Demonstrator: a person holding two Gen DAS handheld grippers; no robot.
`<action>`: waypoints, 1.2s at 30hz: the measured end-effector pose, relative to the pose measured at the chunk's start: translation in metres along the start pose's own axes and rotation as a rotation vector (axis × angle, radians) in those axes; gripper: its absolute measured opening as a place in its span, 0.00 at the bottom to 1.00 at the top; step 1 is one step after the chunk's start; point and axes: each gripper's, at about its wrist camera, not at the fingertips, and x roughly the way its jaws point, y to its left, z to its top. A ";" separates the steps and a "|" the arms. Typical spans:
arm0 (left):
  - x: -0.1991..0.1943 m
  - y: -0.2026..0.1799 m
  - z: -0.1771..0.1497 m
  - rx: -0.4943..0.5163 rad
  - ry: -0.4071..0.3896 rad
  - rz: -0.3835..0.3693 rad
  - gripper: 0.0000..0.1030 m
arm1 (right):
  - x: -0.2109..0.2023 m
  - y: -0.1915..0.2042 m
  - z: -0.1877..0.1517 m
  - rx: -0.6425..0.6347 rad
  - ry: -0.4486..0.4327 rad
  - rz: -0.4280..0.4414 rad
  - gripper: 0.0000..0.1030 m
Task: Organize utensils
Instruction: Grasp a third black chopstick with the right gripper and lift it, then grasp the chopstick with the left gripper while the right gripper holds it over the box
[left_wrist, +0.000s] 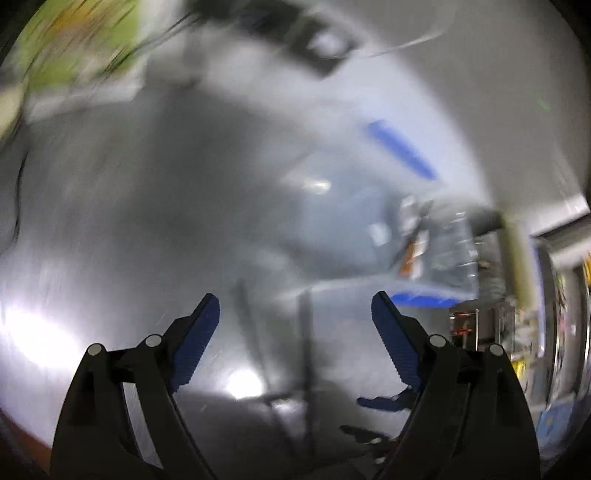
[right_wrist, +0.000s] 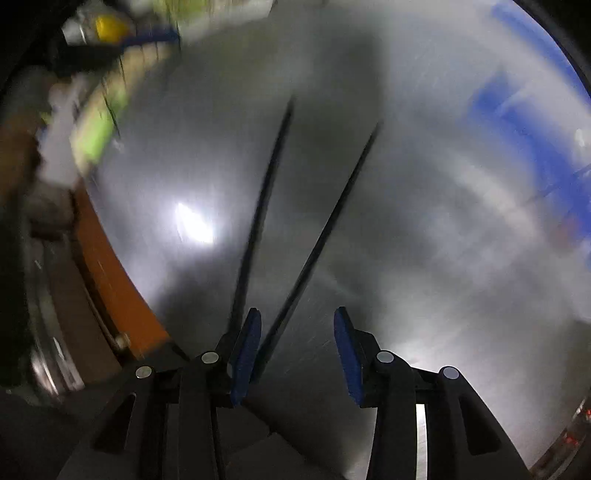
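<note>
Two long, thin dark sticks (right_wrist: 284, 221), possibly chopsticks though blur hides detail, lie splayed on a brushed-metal worktop (right_wrist: 424, 277) under glare. The right gripper (right_wrist: 297, 345) hovers with blue ribbed jaws partly apart, empty, the sticks' near ends just beside its left pad. The left gripper (left_wrist: 295, 332) stands wide open over bare steel, holding nothing.
</note>
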 end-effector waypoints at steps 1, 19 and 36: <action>0.012 0.009 -0.012 -0.034 0.021 0.012 0.78 | 0.012 0.007 -0.005 0.013 0.011 -0.010 0.41; 0.088 0.008 -0.076 -0.066 0.274 -0.217 0.78 | 0.000 0.007 -0.021 0.327 -0.048 0.165 0.07; 0.142 0.001 -0.108 -0.194 0.350 -0.338 0.05 | 0.011 -0.003 -0.026 0.361 0.003 0.305 0.07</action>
